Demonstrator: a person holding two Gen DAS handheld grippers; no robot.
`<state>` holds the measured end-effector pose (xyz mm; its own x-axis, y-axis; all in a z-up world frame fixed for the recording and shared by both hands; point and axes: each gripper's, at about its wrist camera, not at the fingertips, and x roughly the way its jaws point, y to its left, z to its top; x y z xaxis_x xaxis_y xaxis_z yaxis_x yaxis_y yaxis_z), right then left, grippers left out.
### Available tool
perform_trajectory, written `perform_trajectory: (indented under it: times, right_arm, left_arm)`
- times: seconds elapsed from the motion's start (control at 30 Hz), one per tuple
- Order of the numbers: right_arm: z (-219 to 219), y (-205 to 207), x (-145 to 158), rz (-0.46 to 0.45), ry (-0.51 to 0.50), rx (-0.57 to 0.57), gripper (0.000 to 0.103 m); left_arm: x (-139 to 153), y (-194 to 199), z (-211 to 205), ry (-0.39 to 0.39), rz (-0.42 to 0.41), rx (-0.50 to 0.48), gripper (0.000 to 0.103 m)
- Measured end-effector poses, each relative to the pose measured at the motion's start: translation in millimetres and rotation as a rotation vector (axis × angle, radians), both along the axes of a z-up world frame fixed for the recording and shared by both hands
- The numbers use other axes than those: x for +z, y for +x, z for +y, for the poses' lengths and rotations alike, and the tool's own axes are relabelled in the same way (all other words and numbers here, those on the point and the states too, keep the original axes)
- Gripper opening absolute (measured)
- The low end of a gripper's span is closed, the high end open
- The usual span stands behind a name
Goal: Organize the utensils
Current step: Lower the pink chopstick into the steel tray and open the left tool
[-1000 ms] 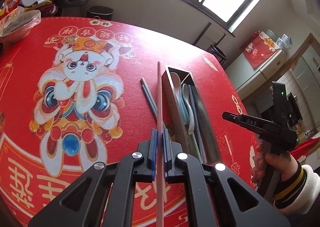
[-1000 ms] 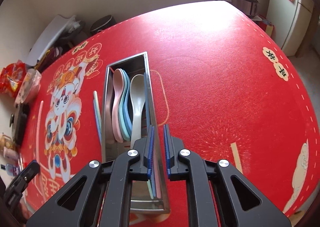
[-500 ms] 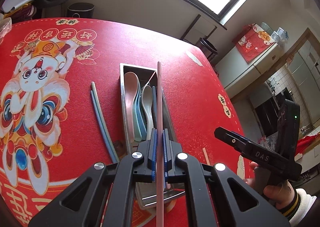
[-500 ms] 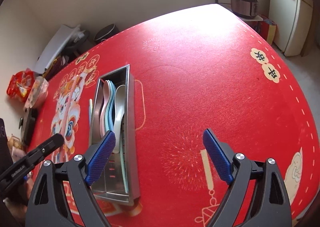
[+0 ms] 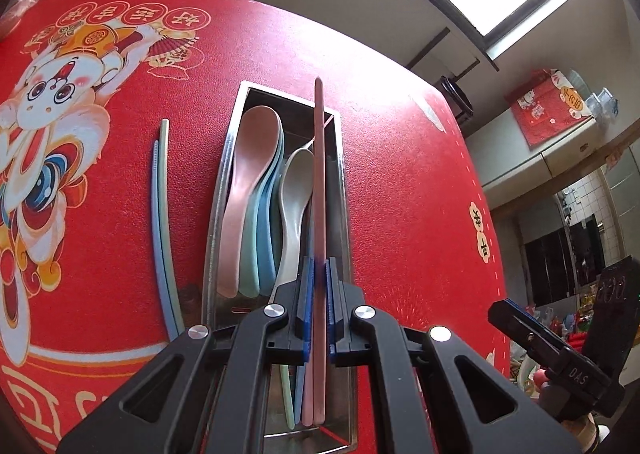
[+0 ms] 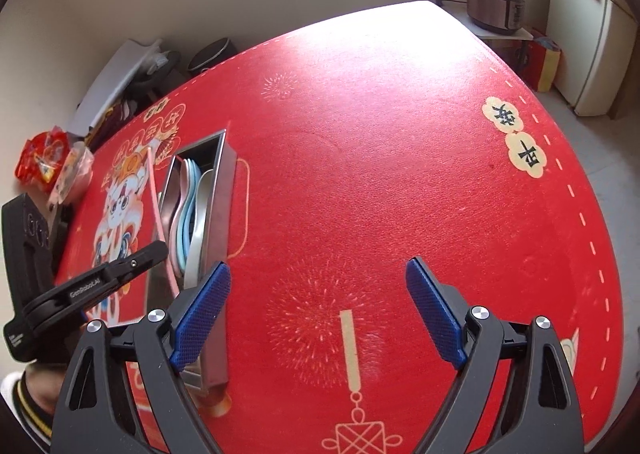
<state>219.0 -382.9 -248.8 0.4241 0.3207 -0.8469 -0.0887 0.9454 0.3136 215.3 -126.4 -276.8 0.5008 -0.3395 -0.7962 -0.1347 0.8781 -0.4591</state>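
Note:
My left gripper (image 5: 318,266) is shut on a long pink chopstick (image 5: 319,174). The stick hangs lengthwise over the right side of the steel tray (image 5: 216,194). Inside the tray lie a pink spoon (image 5: 248,174), blue-green spoons and a grey spoon (image 5: 296,190), with thin sticks (image 5: 298,394) at the near end. A blue and a green chopstick (image 5: 160,214) lie on the red cloth left of the tray. My right gripper (image 6: 318,294) stands wide open over bare cloth, right of the tray (image 6: 222,214), with nothing between its fingers. From there the left gripper (image 6: 120,274) and its chopstick (image 6: 154,194) show at the left.
A red tablecloth (image 6: 380,134) with a cartoon figure (image 5: 52,94) covers the round table. Snack packets (image 6: 40,162) and a plastic tub (image 6: 74,174) sit at the far left edge. A rice cooker (image 6: 496,6) stands beyond the table.
My left gripper has carried the pink chopstick sideways until it hangs over the tray. My right gripper has opened wide and drawn away to the tray's right.

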Motion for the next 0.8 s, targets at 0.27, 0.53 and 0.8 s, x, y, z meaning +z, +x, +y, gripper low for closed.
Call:
perform_trajectory:
  times: [0.27,0.53,0.8]
  right_arm:
    - [-16,3,-2,0.0,0.014,-0.002,0.086]
    - [-23,-2,-8,0.018,0.026,-0.029,0.086]
    - [-14,-7,-2,0.0,0.04,-0.039,0.086]
  left_arm:
    - [-17,12,-16,0.074,0.042,-0.043,0.006]
    - [-24,17,-25,0.097,0.059,-0.11,0.006]
    - [17,8,1,0.109,-0.059,-0.117,0.016]
